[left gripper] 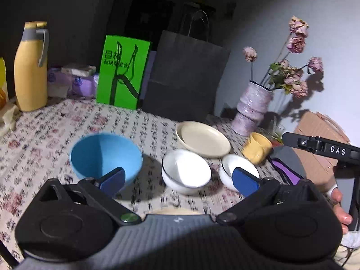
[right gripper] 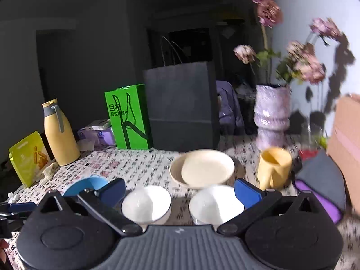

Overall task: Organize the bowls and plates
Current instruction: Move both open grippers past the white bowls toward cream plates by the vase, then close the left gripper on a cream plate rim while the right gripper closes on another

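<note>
Both pairs of tongs hover spread and empty above a counter (left gripper: 45, 121) draped in a patterned cloth. The left tongs (left gripper: 180, 180) frame a tilted white ceramic bowl (left gripper: 186, 171), with a round blue plastic bowl (left gripper: 105, 155) to its left and a second white ceramic bowl (left gripper: 236, 171) to its right. The right tongs (right gripper: 180, 190) frame both white bowls. Behind them sit stacked shallow beige plates (left gripper: 203, 139) and, beside these, a tipped yellow mug (left gripper: 257, 147). Only the left wrist view shows the whole blue bowl and the person's hand (left gripper: 338, 204); only the right wrist view shows a yellow-green snack pouch (right gripper: 29, 157) by the yellow flask (right gripper: 59, 132).
</note>
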`<state>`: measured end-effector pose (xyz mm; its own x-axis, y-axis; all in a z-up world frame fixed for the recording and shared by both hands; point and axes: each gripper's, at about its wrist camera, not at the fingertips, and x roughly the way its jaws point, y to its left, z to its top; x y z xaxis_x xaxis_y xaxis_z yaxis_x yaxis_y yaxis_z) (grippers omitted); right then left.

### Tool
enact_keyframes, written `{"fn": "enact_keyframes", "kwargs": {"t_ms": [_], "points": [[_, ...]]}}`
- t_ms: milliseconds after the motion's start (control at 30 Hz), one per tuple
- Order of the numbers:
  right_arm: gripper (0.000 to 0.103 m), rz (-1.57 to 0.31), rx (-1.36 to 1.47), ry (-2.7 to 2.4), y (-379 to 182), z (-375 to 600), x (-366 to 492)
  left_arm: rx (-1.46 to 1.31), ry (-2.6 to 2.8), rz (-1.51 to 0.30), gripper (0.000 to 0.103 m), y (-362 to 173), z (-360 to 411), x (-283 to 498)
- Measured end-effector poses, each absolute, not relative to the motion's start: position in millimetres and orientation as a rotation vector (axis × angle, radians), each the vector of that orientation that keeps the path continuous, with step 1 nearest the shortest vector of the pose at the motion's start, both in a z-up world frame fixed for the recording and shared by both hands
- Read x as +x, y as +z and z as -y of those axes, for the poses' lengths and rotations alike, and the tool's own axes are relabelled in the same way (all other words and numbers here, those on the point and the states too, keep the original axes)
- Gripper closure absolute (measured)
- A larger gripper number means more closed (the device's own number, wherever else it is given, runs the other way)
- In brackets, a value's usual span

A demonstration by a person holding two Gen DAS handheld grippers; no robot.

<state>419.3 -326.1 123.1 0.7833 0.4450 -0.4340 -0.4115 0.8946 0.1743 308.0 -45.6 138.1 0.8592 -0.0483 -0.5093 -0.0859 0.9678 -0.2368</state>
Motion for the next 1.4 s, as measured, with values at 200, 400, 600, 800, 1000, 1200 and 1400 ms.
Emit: {"fn": "enact_keyframes", "kwargs": {"t_ms": [200, 400, 600, 800, 1000, 1200, 1400], "points": [[0.000, -0.508, 0.068, 0.471, 141.8, 325.6, 467.3, -0.215, 0.060, -0.557, 0.000, 161.2, 64.8, 347.9], [0.000, -0.575, 0.139, 0.475, 147.7, 330.5, 532.4, -0.226, 0.127, -0.572, 0.000, 168.4, 73.4, 397.9], [0.000, -0.641, 0.138, 0.488, 138.1, 322.6, 596.6, -0.262, 0.225, -0.592, 0.000, 166.3, 73.5, 458.1], [0.000, -0.697, 0.168, 0.473, 109.4, 314.0, 643.9, -0.281, 0.298, -0.645, 0.000, 146.7, 73.8, 509.7], [0.000, -0.754, 0.116, 0.422, 70.2, 301.7, 685.2, -0.277, 0.355, -0.709, 0.000, 119.1, 74.5, 556.2], [0.000, -0.747, 0.064, 0.453, 35.3, 303.0, 694.8, -0.267, 0.383, -0.765, 0.000, 90.7, 80.5, 584.4], [0.000, -0.752, 0.065, 0.461, 26.3, 310.5, 702.3, -0.277, 0.409, -0.785, 0.000, 70.4, 90.2, 602.9]]}}
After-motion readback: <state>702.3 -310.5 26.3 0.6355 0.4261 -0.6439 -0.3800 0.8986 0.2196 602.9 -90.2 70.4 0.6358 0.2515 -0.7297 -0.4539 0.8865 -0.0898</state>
